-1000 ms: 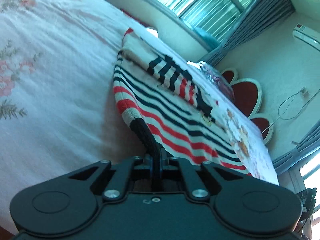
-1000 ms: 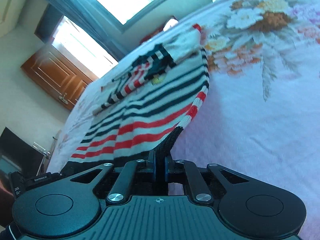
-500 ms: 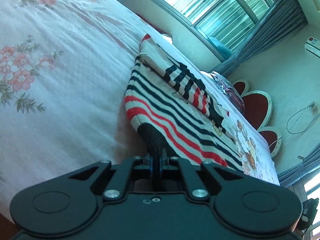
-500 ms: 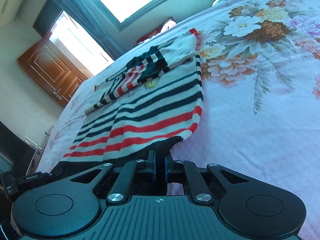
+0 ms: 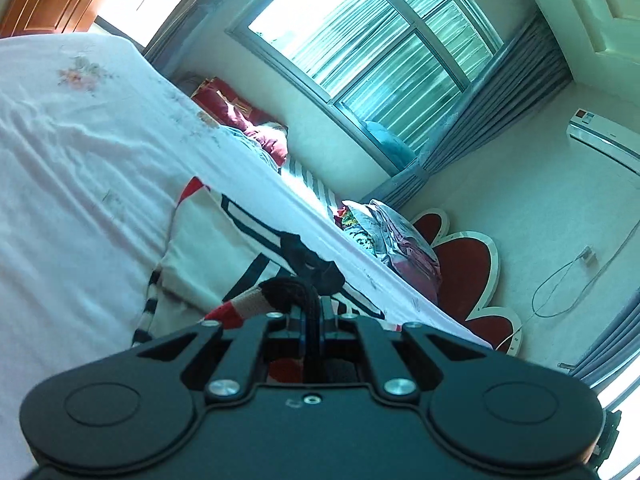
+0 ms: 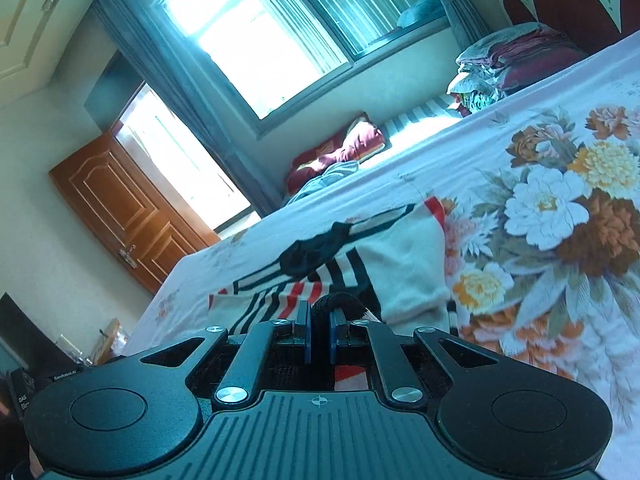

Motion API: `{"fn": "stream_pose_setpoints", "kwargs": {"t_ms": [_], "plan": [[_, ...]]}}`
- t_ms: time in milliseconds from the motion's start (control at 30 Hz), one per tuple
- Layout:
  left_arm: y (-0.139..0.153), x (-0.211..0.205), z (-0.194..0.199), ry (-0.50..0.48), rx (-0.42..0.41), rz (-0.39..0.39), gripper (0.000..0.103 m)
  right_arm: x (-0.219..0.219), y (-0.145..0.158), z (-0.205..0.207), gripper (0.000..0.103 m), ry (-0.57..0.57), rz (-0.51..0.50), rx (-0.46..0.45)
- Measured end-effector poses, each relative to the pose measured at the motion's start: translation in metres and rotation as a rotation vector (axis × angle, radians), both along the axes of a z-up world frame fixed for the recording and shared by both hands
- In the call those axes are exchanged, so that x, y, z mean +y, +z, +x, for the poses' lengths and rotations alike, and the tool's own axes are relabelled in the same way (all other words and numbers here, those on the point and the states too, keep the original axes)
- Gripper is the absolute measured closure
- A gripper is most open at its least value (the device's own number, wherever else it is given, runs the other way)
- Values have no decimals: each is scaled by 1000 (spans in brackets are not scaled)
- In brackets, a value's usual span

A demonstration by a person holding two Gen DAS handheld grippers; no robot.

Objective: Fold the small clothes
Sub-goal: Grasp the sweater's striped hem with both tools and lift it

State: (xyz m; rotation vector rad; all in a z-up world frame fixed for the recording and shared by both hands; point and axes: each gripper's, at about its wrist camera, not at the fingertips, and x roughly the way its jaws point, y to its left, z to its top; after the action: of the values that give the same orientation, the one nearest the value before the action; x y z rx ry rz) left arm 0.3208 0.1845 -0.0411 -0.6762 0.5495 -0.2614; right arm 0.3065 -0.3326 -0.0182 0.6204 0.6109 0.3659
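Fingers on the left gripper (image 5: pixel 313 312) are pinched tight on the black ribbed hem of the striped sweater (image 5: pixel 224 248), no gap showing. The right gripper (image 6: pixel 319 326) has its blue pads (image 6: pixel 306 336) a bit apart but clamped on the same dark hem, bunched up between them. The sweater lies on the floral bedspread (image 6: pixel 560 208), its lower edge lifted over the cream upper part, red and black stripes showing underneath.
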Motion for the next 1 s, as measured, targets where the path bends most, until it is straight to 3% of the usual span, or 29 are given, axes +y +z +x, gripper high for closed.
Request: {"fn": "stream_pose_setpoints", "kwargs": {"t_ms": [233, 433, 567, 667, 700, 733, 767, 800, 833, 900, 1000], "plan": [[-15, -2, 98, -18, 59, 31, 99, -2, -25, 106, 96, -48, 13, 72], [-52, 0, 171, -40, 167, 62, 99, 4, -63, 179, 96, -53, -2, 167], [-81, 7, 205, -47, 235, 30, 98, 6, -91, 215, 96, -58, -13, 233], [-86, 12, 212, -51, 196, 4, 74, 5, -106, 234, 95, -63, -12, 253], [-83, 15, 211, -40, 169, -3, 57, 4, -107, 237, 95, -72, -24, 244], [-78, 17, 209, -13, 137, 13, 33, 2, -106, 239, 90, -83, -30, 232], [-73, 18, 205, 16, 104, 46, 27, 0, -103, 237, 63, -111, -42, 210], [-68, 19, 203, 18, 82, 79, 27, -3, -99, 234, 27, -145, -61, 183], [-66, 20, 204, 1, 80, 100, 29, -6, -92, 230, 22, -188, -80, 137], [-65, 16, 208, -51, 94, 175, 31, -10, -90, 229, 24, -156, -79, 124], [-68, 1, 218, -152, 133, 295, 53, 1, -92, 234, 45, -39, -142, 117]]}}
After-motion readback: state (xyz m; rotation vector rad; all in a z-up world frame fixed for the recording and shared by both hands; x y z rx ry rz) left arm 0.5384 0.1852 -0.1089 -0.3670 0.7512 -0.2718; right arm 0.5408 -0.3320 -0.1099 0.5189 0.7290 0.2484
